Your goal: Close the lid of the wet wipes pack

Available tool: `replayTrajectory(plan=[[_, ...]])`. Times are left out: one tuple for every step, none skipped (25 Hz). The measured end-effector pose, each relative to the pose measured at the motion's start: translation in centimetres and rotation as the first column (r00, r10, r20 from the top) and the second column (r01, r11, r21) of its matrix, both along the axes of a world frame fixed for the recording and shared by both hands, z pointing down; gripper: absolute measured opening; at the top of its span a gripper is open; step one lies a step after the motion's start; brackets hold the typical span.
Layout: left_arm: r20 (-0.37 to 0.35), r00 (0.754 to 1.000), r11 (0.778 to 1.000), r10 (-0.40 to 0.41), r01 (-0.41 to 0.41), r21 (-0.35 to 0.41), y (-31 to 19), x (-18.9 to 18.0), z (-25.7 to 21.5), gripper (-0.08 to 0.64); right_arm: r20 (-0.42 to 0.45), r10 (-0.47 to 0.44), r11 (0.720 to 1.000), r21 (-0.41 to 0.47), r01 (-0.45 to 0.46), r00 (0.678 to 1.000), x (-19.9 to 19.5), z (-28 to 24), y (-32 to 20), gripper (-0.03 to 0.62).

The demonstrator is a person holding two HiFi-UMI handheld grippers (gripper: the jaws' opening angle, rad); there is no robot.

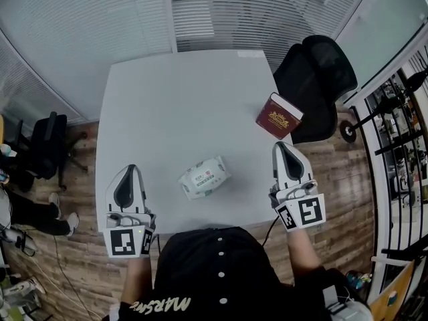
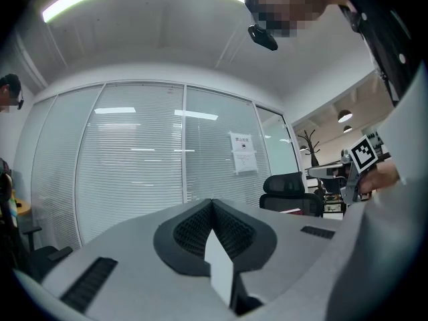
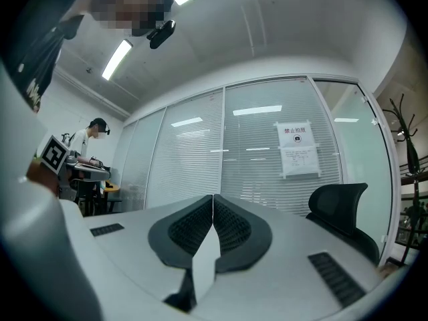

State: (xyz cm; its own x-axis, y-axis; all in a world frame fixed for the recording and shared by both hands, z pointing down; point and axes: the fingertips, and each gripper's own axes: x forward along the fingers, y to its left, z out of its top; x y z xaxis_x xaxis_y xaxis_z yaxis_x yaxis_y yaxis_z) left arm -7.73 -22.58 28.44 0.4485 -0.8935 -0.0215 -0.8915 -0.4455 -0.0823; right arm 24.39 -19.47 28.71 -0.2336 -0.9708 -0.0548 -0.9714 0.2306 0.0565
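Observation:
A white wet wipes pack (image 1: 204, 176) with a red and green label lies near the front edge of the grey table (image 1: 174, 105), between my two hands. My left gripper (image 1: 132, 168) is held level to the pack's left, jaws together with nothing in them. To the pack's right, my right gripper (image 1: 280, 144) is also held level, likewise shut and empty. In the left gripper view my left gripper (image 2: 212, 201) shows its dark pads (image 2: 190, 231) pressed together. In the right gripper view my right gripper (image 3: 213, 196) shows the same, with its pads (image 3: 231, 226) touching. The pack's lid cannot be made out.
A dark red book (image 1: 277, 116) lies at the table's right edge. A black office chair (image 1: 319, 79) stands beyond that edge, and another chair (image 1: 47, 142) stands at far left. Glass walls with blinds (image 2: 134, 166) lie ahead. A person (image 3: 87, 146) stands in the background.

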Motion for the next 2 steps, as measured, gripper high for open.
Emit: replayTrajectory(plan=[[0.0, 1.0, 1.0, 0.0, 0.0, 0.001, -0.08, 0.03, -0.02, 0.006, -0.001, 0.0, 1.0, 0.0, 0.0, 1.0, 0.0, -0.03, -0.14, 0.031], [0.0, 1.0, 1.0, 0.0, 0.0, 0.001, -0.16, 0.07, -0.04, 0.006, -0.003, -0.001, 1.0, 0.0, 0.001, 1.0, 0.01, -0.05, -0.27, 0.031]])
